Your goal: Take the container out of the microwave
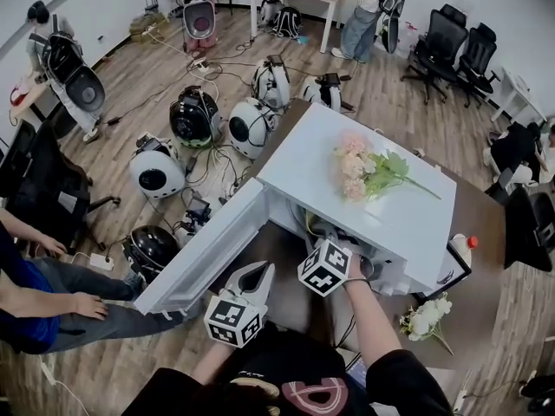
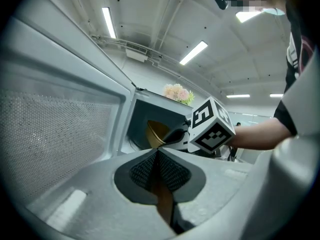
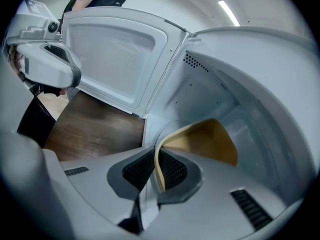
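A white microwave (image 1: pixel 381 224) stands on a brown table with its door (image 1: pixel 208 250) swung open to the left. Inside the cavity a tan container (image 3: pixel 210 139) leans, also visible from the left gripper view as the same tan container (image 2: pixel 156 132). My right gripper (image 3: pixel 156 156) reaches into the cavity and is shut on the container's thin rim. In the head view the right gripper (image 1: pixel 334 250) goes in under the microwave's top, fingertips hidden. My left gripper (image 1: pixel 258 276) hangs in front of the door, shut with nothing between its pads (image 2: pixel 170 171).
A pink bouquet (image 1: pixel 364 167) lies on top of the microwave. White flowers (image 1: pixel 425 317) and a red-capped bottle (image 1: pixel 464 248) sit on the table at the right. Several round devices (image 1: pixel 195 115) and cables cover the floor behind. A seated person (image 1: pixel 52 293) is at the left.
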`<state>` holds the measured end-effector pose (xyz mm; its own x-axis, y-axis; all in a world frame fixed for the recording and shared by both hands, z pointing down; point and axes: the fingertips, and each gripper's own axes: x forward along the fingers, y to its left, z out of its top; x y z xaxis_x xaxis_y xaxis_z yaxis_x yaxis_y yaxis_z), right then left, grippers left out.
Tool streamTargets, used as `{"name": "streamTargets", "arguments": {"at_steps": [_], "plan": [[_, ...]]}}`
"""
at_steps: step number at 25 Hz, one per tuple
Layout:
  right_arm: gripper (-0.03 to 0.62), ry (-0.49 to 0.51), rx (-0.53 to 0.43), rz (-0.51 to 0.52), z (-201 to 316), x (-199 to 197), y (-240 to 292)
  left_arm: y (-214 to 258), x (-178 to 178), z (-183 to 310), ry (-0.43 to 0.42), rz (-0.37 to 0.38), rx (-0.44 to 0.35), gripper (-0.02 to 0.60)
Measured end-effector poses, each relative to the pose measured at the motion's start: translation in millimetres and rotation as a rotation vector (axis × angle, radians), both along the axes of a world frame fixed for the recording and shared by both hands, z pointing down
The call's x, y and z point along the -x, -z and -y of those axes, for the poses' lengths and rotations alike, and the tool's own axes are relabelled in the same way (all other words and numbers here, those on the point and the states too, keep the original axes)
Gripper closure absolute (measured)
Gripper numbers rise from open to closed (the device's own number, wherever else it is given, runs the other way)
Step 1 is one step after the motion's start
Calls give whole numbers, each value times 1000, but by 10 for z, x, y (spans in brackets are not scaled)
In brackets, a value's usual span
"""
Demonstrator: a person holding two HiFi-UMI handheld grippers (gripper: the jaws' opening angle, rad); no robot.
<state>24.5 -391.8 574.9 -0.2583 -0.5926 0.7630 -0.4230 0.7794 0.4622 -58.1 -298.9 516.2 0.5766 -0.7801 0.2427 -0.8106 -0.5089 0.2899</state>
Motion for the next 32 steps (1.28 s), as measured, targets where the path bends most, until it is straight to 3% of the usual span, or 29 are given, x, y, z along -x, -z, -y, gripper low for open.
{"name": "streamTargets", "arguments": {"at_steps": [21,32], "plan": [[560,29,-101,25,-617,21,422,70,-182,-409,2,2,-21,572],[560,54,-109,28,-998,-82,476,87,-339,-680,12,1,-25,572]]}}
